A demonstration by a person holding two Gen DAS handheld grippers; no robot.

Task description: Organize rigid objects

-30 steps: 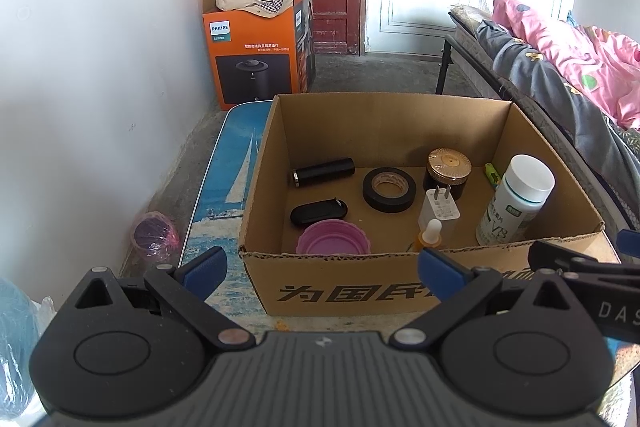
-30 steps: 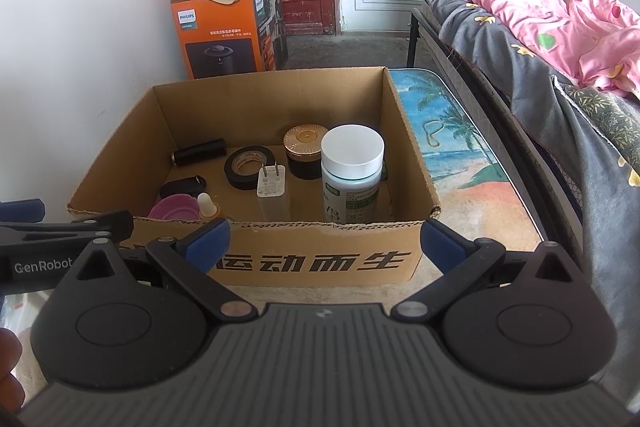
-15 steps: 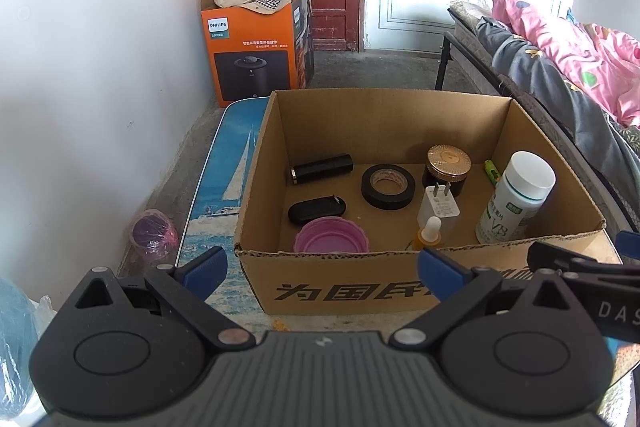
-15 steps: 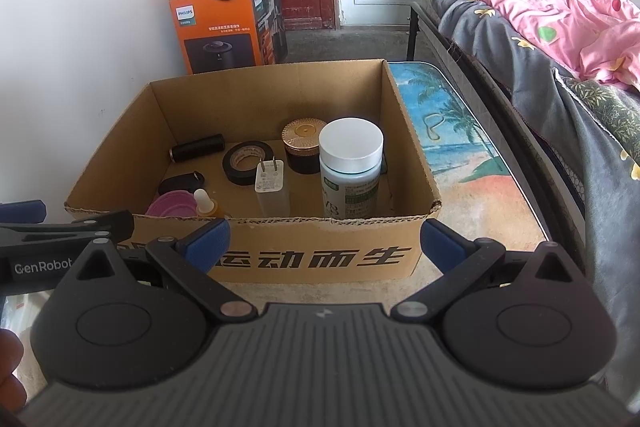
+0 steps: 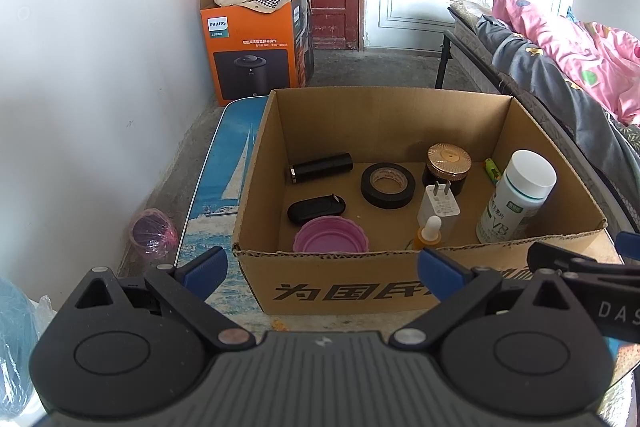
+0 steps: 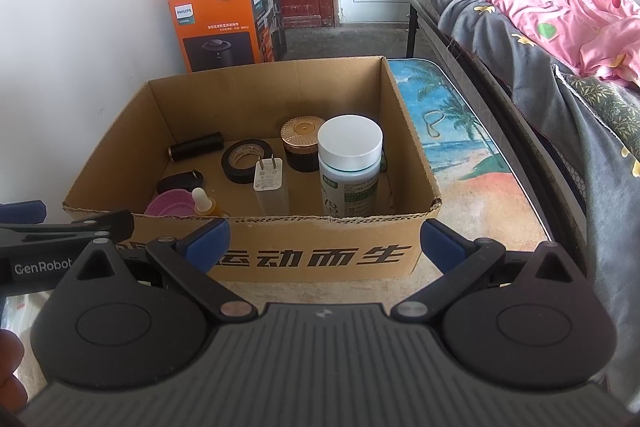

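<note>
Both grippers spread wide, gripping nothing: left gripper low in frame centre, right gripper likewise, each short of the cardboard box. Inside the box at mid-frame: white-capped bottle upright at right, tape roll, charger, gold-lidded jar, pink cup, dropper bottle.

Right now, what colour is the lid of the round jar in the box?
Copper-gold lid, seen best from the left wrist.
</note>
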